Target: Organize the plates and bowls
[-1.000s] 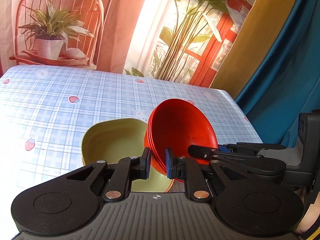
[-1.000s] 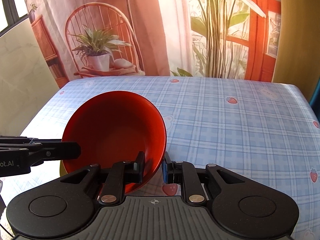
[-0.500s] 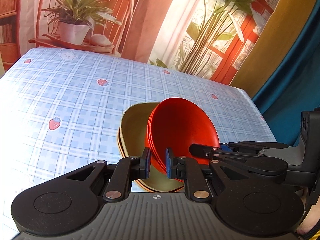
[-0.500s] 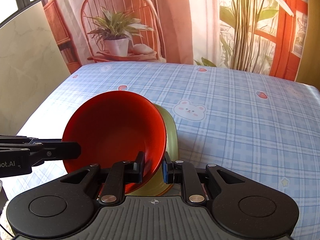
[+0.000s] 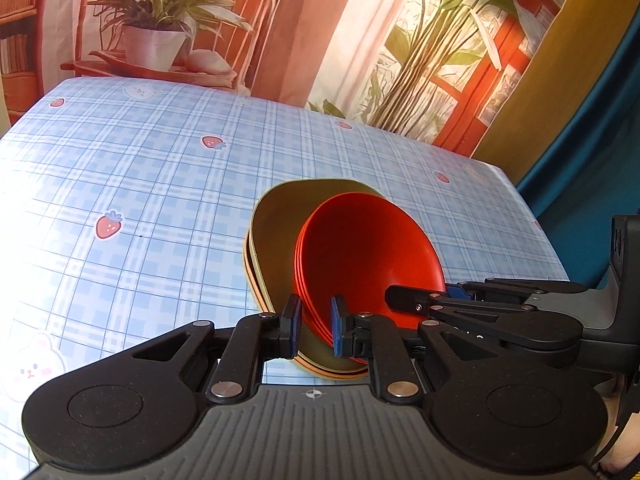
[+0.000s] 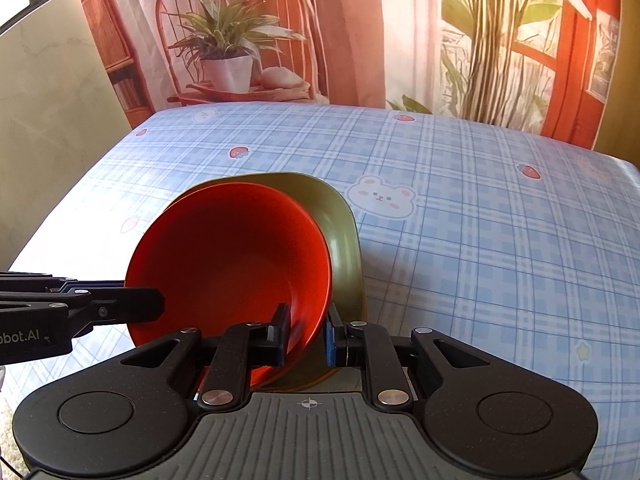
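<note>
Both my claws, left claw [image 5: 314, 326] and right claw [image 6: 306, 334], clench the red bowls' [image 6: 234, 262] near rim, tilted above the green plates [image 6: 340, 224] beyond.

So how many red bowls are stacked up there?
3, going by the rim edges: the red bowls sit nested together, clamped by the left gripper and right gripper, over the green plates. More may be hidden.

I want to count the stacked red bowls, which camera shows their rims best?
Left wrist view: the red bowls show their layered rim edges side-on, by the left gripper. The right wrist view faces the top bowl's inside, hiding the layers.
</note>
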The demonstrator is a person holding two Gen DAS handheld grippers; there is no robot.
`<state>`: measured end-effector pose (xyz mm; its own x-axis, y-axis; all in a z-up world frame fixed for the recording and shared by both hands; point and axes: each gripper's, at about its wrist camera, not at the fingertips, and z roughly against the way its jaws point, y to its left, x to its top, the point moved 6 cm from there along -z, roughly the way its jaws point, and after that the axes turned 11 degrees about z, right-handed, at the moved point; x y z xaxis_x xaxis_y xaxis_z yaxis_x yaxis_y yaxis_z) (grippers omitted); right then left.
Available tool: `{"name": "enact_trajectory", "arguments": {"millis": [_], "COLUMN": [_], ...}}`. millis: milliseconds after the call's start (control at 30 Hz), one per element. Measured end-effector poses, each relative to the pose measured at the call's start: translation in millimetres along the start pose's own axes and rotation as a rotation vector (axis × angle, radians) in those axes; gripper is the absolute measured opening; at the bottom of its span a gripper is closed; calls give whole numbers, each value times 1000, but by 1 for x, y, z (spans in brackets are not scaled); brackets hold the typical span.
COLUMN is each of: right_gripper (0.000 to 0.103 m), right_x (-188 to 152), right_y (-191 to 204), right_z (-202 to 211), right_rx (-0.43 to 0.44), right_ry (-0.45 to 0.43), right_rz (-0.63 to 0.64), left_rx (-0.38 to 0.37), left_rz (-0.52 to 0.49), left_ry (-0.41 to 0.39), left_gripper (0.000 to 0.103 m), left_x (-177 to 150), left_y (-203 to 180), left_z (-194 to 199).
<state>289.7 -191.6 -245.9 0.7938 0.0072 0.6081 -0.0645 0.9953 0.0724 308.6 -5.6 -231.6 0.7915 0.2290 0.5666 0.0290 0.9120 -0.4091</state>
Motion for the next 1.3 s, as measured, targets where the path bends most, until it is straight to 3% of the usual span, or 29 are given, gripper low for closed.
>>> {"name": "enact_trajectory", "arguments": {"millis": [300, 467, 567, 733, 833, 1000, 1300], "right_gripper": [24, 42, 52, 73, 87, 102, 103], "right_x": [2, 6, 6, 8, 10, 11, 9], "right_y": [0, -2, -4, -5, -6, -5, -1], "right_z": [5, 16, 26, 46, 63, 93, 147], "right_rx": [-6, -15, -28, -47, -63, -89, -127], "right_ry": [-9, -36, -52, -89, -120, -170, -249], "right_rz": [8, 3, -6, -14, -23, -28, -52], "left_rx": [20, 18, 27, 61, 78, 95, 145], "left_rz": [-50, -82, -111, -168, -195, -215, -249], "left_ry": [-18, -71, -100, -159, -196, -259, -404], "left_gripper": [21, 53, 61, 90, 96, 102, 103], "left_x": [2, 8, 10, 13, 14, 15, 10], "left_y": [-7, -14, -21, -30, -34, -43, -58], "left_z": [5, 20, 30, 52, 67, 96, 150]}}
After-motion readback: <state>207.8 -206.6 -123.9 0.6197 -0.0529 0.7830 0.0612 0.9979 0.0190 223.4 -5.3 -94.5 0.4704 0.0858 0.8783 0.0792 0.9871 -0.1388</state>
